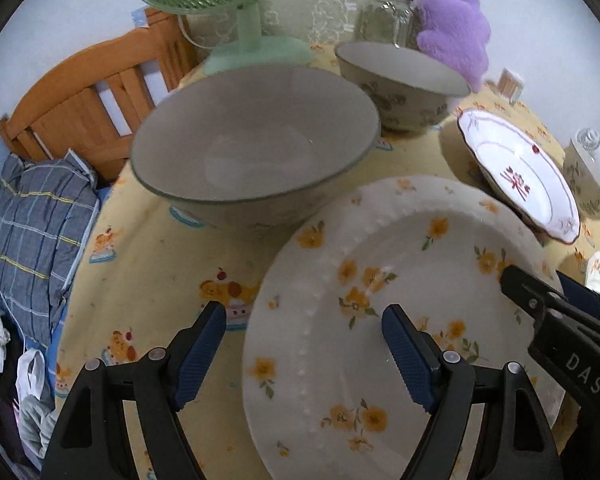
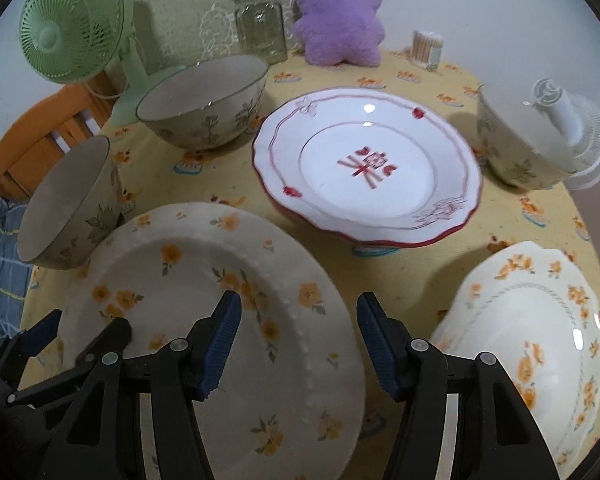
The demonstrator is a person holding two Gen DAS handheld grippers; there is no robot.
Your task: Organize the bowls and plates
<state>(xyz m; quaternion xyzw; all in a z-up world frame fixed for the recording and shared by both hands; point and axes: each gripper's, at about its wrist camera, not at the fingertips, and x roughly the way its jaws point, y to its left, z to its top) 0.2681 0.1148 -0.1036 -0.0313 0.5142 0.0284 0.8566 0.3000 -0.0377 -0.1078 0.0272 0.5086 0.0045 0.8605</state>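
Left gripper (image 1: 304,354) and right gripper (image 2: 298,344) jaws apart over floral plate (image 1: 400,320), seemingly untouched, scalloped plate (image 2: 540,344) clear only in right view

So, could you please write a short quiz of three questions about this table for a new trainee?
1. True or false: the left gripper is closed on the yellow-flower plate.
2. Which item stands nearest to the purple plush toy? A) glass jar B) green fan C) red-trimmed plate
3. Fill in: the right gripper hovers over the right edge of the ____ plate.

Key: 1 false, both grippers are open and hold nothing; 2 A; 3 yellow-flower.
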